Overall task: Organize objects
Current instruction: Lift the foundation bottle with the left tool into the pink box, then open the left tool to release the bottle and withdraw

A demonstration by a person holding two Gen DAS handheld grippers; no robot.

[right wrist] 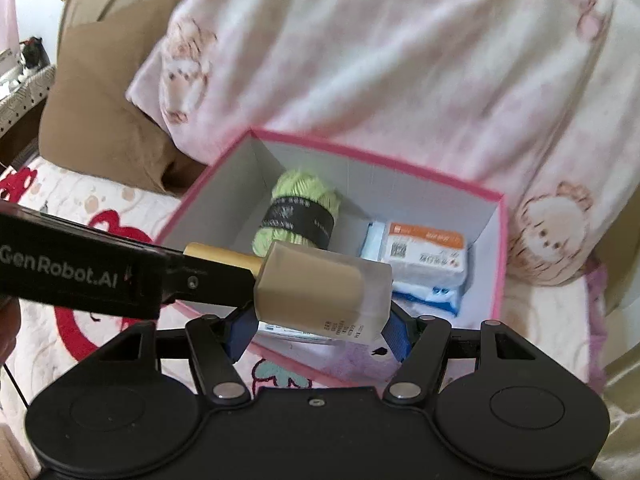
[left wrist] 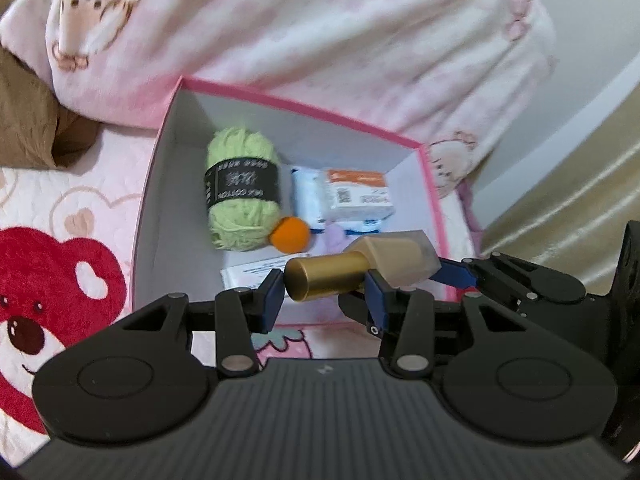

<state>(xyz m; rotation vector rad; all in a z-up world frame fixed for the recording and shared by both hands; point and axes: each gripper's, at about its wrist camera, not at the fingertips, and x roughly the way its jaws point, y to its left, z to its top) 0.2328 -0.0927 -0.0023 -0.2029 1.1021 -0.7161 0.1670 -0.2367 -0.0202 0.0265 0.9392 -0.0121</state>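
Both grippers [left wrist: 325, 294] [right wrist: 316, 330] around one bottle [left wrist: 360, 266], above pink box [left wrist: 280, 100].

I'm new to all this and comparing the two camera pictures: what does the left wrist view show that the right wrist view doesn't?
Only the left wrist view shows an orange ball beside the yarn, and a red bear print on the bedding.

Only the right wrist view shows a brown cushion and small print on the bottle's base.

Both show the pink box, green yarn, tissue packs and the bottle, held by both grippers: the left gripper on its gold cap, the right gripper on its body.
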